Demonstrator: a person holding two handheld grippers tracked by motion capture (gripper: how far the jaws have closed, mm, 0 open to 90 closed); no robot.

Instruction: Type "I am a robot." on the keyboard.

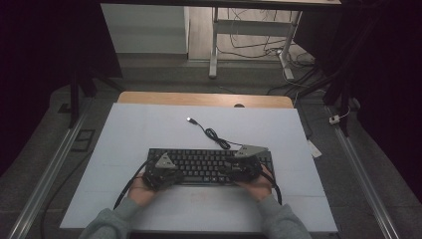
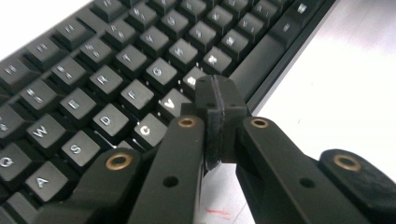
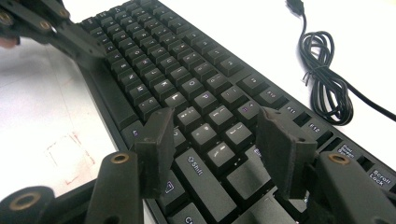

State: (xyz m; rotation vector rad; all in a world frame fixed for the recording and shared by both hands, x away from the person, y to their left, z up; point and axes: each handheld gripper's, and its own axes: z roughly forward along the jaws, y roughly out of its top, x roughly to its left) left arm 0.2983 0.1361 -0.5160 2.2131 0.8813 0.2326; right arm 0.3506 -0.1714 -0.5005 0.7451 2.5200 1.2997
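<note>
hidden: keyboard point(image 1: 209, 167) ends under both hands | cut off: cable point(image 3: 327, 70) | blurred: key legends, probably unreadable

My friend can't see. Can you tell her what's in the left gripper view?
The left gripper, its two black jaws shut together with nothing between them, points at the bottom letter row of a black plastic keyboard. The keyboard lies slantwise on a white tabletop.
</note>
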